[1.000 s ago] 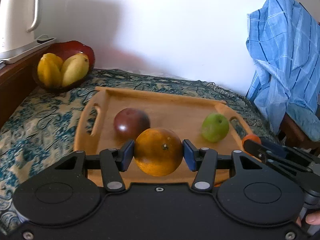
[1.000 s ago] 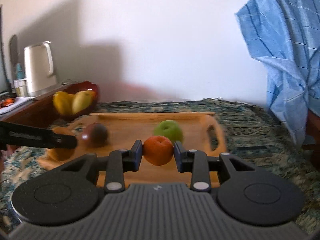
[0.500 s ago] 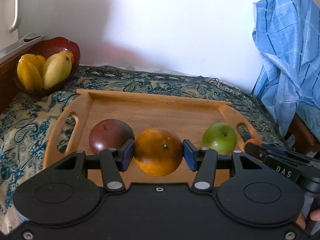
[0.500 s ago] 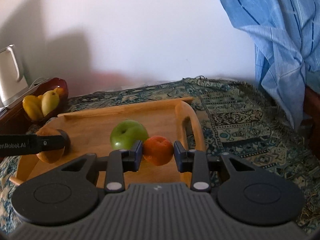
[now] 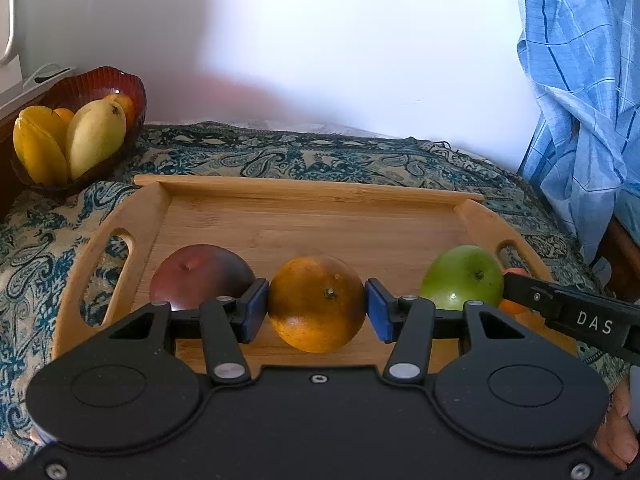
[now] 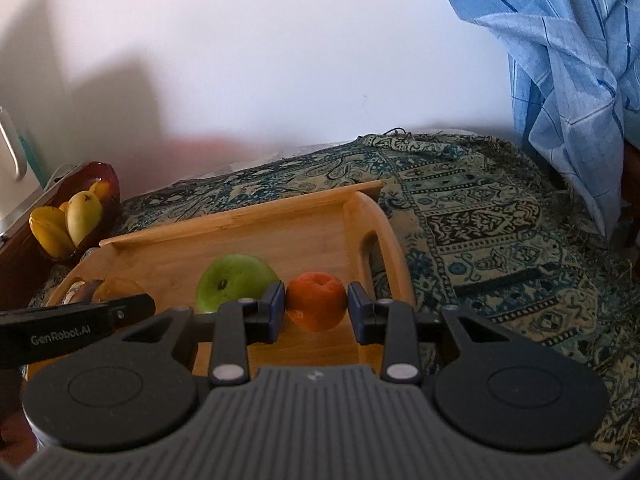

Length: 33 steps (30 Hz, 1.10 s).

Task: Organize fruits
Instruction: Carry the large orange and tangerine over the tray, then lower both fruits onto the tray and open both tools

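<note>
Item: left gripper (image 5: pixel 317 305) clamps my large orange (image 5: pixel 317 304), right gripper (image 6: pixel 316 307) a small orange (image 6: pixel 316 301); both low over the wooden tray (image 5: pixel 312 216), flanking the green apple (image 5: pixel 462 278), I judge for placing in line.

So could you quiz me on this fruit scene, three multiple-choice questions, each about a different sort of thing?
1. Where is the green apple?
A. on the wooden tray
B. in the red bowl
C. on the cloth

2. What colour is the garment hanging at the right?
A. red
B. blue
C. black

3. What is the left gripper doing?
A. standing open
B. gripping a large orange
C. gripping a mango

Answers: 1 A, it rests on the tray's floor. 2 B, blue checked fabric. 3 B, both pads press the orange's sides.
</note>
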{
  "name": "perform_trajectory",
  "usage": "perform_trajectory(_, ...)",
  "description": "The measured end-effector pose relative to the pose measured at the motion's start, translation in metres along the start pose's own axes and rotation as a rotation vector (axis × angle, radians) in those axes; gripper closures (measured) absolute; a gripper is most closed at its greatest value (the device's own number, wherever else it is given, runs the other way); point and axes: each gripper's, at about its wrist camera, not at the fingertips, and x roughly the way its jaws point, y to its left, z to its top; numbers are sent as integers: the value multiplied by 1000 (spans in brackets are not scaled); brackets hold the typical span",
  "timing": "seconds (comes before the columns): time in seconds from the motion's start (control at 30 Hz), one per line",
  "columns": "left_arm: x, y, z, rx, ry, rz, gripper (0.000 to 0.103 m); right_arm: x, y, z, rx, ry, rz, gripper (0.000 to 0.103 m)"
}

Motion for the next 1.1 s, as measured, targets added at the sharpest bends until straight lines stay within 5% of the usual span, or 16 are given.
perform_trajectory(1.1, 7, -5, -3, 45, -11, -9, 49, 11, -2, -1, 37, 48, -18, 58)
